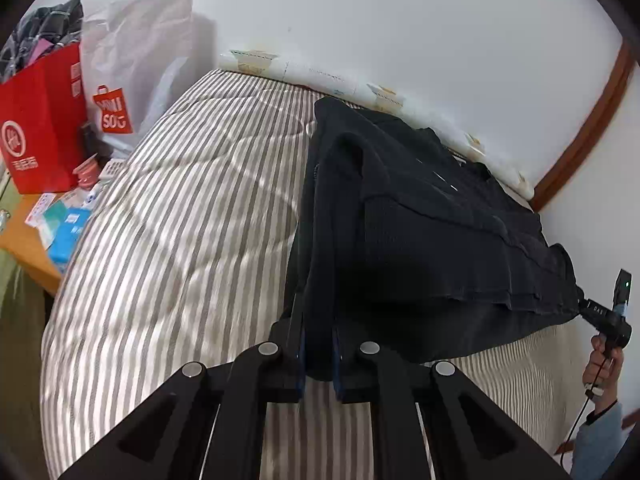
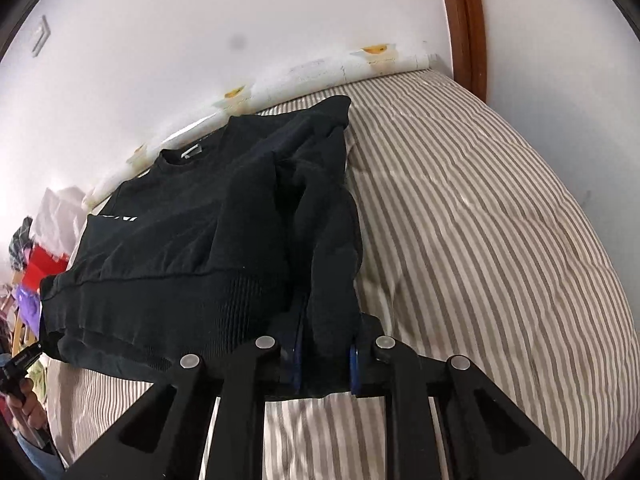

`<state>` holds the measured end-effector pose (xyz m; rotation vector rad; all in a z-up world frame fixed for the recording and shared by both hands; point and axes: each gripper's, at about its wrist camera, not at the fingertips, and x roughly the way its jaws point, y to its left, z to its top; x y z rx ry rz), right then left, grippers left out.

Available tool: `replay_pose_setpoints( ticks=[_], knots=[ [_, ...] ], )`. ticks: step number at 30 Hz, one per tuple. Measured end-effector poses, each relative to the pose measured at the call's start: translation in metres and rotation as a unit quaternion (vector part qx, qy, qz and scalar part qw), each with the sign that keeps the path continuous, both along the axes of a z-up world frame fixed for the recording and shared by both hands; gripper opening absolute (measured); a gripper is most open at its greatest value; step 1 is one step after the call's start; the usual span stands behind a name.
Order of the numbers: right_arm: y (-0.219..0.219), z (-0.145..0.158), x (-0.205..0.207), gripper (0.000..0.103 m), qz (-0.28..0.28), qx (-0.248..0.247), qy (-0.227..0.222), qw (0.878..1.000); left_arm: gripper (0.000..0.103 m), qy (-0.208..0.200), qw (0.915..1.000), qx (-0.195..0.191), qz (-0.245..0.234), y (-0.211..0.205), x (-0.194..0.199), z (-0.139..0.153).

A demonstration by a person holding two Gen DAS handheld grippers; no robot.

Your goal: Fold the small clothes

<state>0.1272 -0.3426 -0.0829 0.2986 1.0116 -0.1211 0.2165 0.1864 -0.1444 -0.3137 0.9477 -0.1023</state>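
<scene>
Both grippers, left (image 1: 319, 354) and right (image 2: 325, 360), have jaws clamped on the black sweater's (image 1: 432, 216) hem above the striped bed (image 1: 180, 216).

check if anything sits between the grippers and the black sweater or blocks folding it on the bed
Nothing visible does. The left gripper and right gripper are each already shut on the black sweater, and the striped bedding beside it is bare where it shows.

Left claw (image 1: 319, 354) and right claw (image 2: 326, 354) both clamped on cloth, apparently held level.
</scene>
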Motion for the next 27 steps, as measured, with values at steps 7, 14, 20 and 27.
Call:
replay_pose_setpoints(
  ticks=[7,14,20,27],
  knots=[
    [0.009,0.001,-0.046,0.016,0.011,-0.021,0.005,1.0,0.01,0.001,0.9999,0.011,0.0,-0.004,-0.049,-0.002],
    [0.017,0.007,-0.066,0.017,0.001,-0.039,0.009,0.999,0.01,-0.002,0.9991,0.042,-0.001,-0.015,-0.072,0.001],
    [0.024,0.024,-0.078,0.026,-0.018,-0.087,0.013,0.996,0.011,-0.005,0.9982,0.06,0.003,-0.02,-0.075,0.005],
    [0.044,0.059,-0.101,0.035,-0.024,-0.128,-0.027,0.991,0.012,-0.024,0.9978,0.062,-0.001,-0.02,-0.092,0.023]
  ],
)
